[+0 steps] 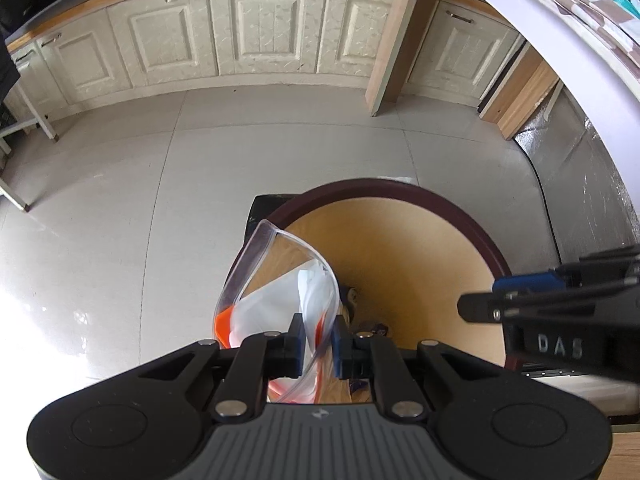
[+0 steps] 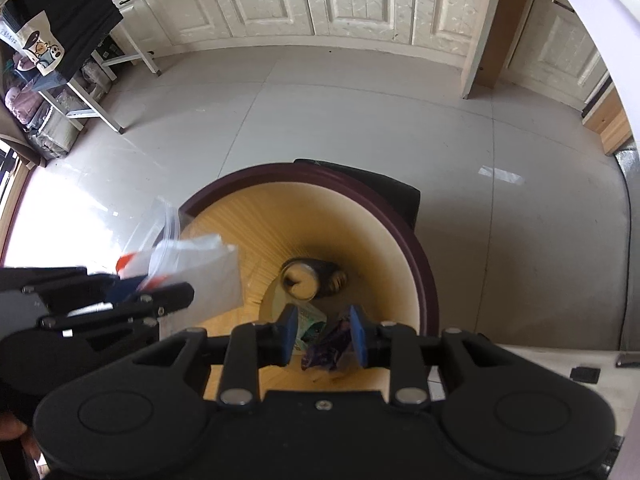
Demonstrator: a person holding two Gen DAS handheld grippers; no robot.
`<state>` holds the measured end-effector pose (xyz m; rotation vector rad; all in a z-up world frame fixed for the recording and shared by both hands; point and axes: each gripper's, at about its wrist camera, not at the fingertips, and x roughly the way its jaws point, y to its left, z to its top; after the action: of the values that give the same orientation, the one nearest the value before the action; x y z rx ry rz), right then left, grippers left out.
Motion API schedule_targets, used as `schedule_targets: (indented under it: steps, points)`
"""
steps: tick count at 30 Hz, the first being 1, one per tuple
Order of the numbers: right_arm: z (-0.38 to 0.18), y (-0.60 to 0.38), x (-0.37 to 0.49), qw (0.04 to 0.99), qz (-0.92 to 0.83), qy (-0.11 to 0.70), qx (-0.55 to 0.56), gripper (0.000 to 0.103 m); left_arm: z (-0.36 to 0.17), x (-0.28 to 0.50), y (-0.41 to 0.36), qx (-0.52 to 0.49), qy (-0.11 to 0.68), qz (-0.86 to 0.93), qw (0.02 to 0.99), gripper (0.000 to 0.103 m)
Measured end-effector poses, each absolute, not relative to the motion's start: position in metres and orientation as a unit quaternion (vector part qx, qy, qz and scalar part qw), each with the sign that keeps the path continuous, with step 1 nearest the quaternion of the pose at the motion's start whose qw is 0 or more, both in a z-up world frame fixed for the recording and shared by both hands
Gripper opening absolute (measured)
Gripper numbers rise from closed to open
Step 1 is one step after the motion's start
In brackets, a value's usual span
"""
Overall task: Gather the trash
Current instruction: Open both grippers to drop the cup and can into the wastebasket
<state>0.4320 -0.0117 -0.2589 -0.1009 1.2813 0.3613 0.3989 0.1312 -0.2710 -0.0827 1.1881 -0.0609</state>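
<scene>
Pinching a clear plastic zip bag with white and orange contents (image 1: 280,300), the left gripper (image 1: 316,346) hangs over the round tan bin with dark rim (image 1: 420,248). Right wrist view: right gripper (image 2: 323,338), jaws slightly spread, nothing pressed, above purple crumpled wrapper (image 2: 326,350) inside bin (image 2: 400,240); bag (image 2: 192,272) at bin's left rim.

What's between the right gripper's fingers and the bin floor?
Right wrist view: right gripper is open over the bin. Just below sits a purple wrapper beside a green packet; nothing gripped.
</scene>
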Motion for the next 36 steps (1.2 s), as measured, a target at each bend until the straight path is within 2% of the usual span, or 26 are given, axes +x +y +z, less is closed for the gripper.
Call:
schedule_targets:
  steps: [1, 6, 8, 13, 18, 21, 25, 29, 32, 36]
  points:
    - [-0.258, -0.013, 0.430, 0.785, 0.166, 0.595, -0.045, 0.030, -0.270, 0.400, 0.130, -0.036, 0.559, -0.030, 0.828, 0.017]
    - [-0.257, -0.025, 0.423, 0.786, 0.148, 0.599, -0.031, 0.031, -0.274, 0.397, 0.124, -0.025, 0.568, -0.034, 0.822, 0.018]
    - [-0.258, -0.028, 0.419, 0.786, 0.142, 0.601, -0.028, 0.034, -0.275, 0.395, 0.125, -0.023, 0.572, -0.033, 0.819, 0.022]
    - [-0.257, -0.032, 0.410, 0.786, 0.122, 0.605, -0.024, 0.045, -0.273, 0.389, 0.127, -0.020, 0.574, -0.027, 0.818, 0.036]
    - [-0.258, -0.038, 0.404, 0.789, 0.105, 0.605, -0.024, 0.051, -0.272, 0.382, 0.132, -0.025, 0.579, -0.016, 0.815, 0.039]
    - [-0.260, -0.038, 0.398, 0.788, 0.104, 0.606, -0.026, 0.055, -0.271, 0.378, 0.134, -0.026, 0.581, -0.011, 0.813, 0.044]
    - [-0.262, -0.038, 0.392, 0.788, 0.103, 0.606, -0.036, 0.066, -0.271, 0.372, 0.138, -0.031, 0.583, -0.009, 0.812, 0.052]
    - [-0.261, -0.040, 0.385, 0.788, 0.096, 0.607, -0.039, 0.070, -0.270, 0.365, 0.142, -0.035, 0.583, -0.005, 0.811, 0.056]
    - [-0.257, -0.042, 0.381, 0.793, 0.087, 0.602, -0.036, 0.075, -0.267, 0.360, 0.145, -0.039, 0.580, -0.004, 0.814, 0.061]
    - [-0.255, -0.048, 0.372, 0.795, 0.072, 0.601, -0.033, 0.085, -0.262, 0.351, 0.147, -0.043, 0.574, -0.001, 0.818, 0.075]
